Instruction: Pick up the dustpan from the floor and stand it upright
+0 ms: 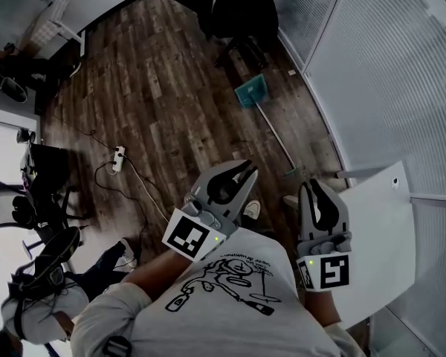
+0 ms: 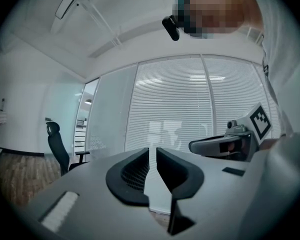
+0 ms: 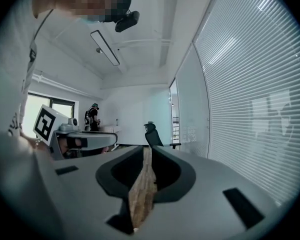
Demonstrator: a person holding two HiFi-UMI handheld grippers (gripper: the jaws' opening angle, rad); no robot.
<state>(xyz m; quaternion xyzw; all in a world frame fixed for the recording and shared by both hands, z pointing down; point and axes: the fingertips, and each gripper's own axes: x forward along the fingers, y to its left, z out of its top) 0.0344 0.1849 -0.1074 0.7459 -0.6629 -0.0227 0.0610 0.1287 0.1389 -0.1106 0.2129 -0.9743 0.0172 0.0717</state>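
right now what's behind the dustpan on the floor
Just beyond the dustpan stands a black office chair, with another further left, on the wood floor. The floor under the pan is covered.

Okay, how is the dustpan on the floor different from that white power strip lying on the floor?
The dustpan is teal with a long thin handle, while the power strip is a short white block. With its handle, the dustpan is much the longer of the two. The dustpan lies close along the glass wall at the right, and the power strip lies out toward the left. Both lie flat on the wooden floor, and nothing is touching either.
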